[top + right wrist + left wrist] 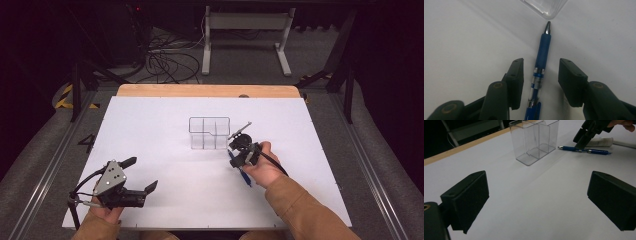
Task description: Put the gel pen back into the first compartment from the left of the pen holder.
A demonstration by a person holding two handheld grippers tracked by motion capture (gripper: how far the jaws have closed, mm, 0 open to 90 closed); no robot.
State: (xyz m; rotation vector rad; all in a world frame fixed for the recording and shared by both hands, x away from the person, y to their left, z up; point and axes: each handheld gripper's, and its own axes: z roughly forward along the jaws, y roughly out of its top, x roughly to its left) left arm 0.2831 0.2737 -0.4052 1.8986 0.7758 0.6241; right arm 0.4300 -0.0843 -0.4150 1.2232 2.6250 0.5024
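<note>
A blue pen (541, 57) lies flat on the white table (165, 200), its silver tip toward a clear plastic organiser (209, 133) with several compartments. My right gripper (541, 62) is lowered over the pen with one jaw on each side, and a gap shows between each pad and the barrel. From the high view the right gripper (234, 159) sits just right of the organiser, above the pen (245, 176). My left gripper (142, 173) rests at the near left, jaws wide apart and empty. Its own view shows the organiser (534, 140), the pen (584, 150) and the right gripper (581, 140) beyond.
A white roll-like object (601, 142) lies just behind the pen. The table's wooden far edge (207, 90) runs behind the white sheet. Cables (167, 62) and a white stand (245, 30) are on the floor beyond.
</note>
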